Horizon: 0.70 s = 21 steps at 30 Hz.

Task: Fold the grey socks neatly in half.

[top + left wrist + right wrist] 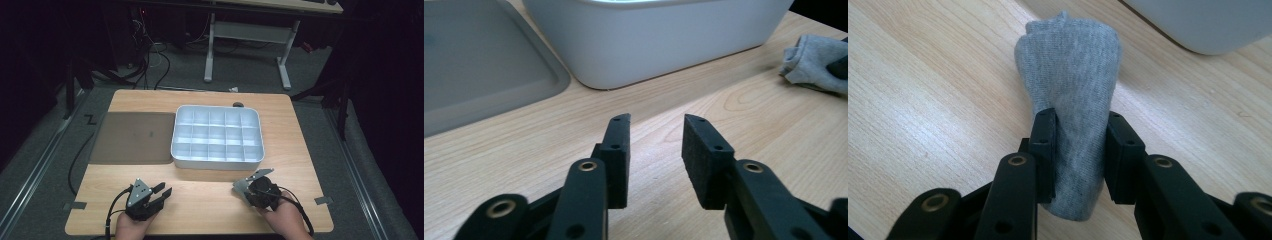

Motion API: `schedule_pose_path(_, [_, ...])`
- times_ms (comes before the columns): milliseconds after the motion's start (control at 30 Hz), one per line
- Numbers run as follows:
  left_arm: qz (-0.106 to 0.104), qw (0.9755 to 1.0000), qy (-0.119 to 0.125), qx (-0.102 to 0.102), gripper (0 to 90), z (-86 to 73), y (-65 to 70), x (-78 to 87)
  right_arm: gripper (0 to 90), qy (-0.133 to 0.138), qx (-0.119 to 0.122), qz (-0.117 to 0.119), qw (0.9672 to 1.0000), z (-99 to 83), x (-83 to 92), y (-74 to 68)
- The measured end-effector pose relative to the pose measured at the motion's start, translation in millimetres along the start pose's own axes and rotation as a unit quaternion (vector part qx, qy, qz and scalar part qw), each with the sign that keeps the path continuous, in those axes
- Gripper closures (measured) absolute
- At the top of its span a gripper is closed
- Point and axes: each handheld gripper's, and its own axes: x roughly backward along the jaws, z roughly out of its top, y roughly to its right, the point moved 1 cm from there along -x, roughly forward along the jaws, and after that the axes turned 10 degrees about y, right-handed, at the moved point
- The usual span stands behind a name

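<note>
A rolled grey sock [1070, 65] sticks out over the wooden table between the jaws of my right gripper [1080, 130], whose pads press on both of its sides. In the left gripper view the same sock [819, 62] lies far right. From above, my right gripper [245, 189] is at the table's front right, just in front of the white compartment box [175, 145]. My left gripper [165, 192] rests at the front left, and its jaws [656, 130] stand apart with bare wood between them.
The white box [649, 45] has several empty cells and sits mid-table. A flat grey tray [132, 137] lies to its left, touching it. Bare wood [210, 205] runs along the front edge between the two hands. A small dark object [238, 105] sits behind the box.
</note>
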Motion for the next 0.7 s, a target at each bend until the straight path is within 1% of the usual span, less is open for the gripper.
schedule_pose_path(67, [0.008,1.0000,0.003,-0.001,61.7,-0.2,-0.7,0.3,70.9,-0.003,-0.001,-0.002,1.0000,0.6,0.8,1.7])
schedule_pose_path(100, [0.010,0.9999,0.003,-0.001,60.8,-0.2,-1.3,0.5,71.0,-0.006,-0.007,-0.005,0.9999,0.7,1.4,2.6])
schedule_pose_path(233, [0.013,0.9999,0.005,0.001,59.6,-0.4,-2.7,1.0,71.0,-0.012,-0.023,-0.011,0.9996,0.9,2.1,7.1])
schedule_pose_path(367, [0.013,0.9999,0.004,-0.002,58.9,-0.2,-2.0,1.3,71.0,-0.016,-0.027,-0.011,0.9995,2.3,3.5,8.1])
schedule_pose_path(533, [0.024,0.9996,0.011,-0.001,54.4,0.5,-2.5,2.4,71.0,-0.019,-0.027,-0.002,0.9995,5.1,6.8,11.5])
schedule_pose_path(567, [0.025,0.9996,0.011,-0.002,53.5,0.6,-2.9,2.7,71.1,-0.019,-0.030,0.000,0.9994,5.5,7.2,11.7])
schedule_pose_path(700, [0.030,0.9995,0.015,0.000,51.3,0.5,-3.6,3.2,71.2,-0.021,-0.028,0.005,0.9994,8.0,10.6,14.4])
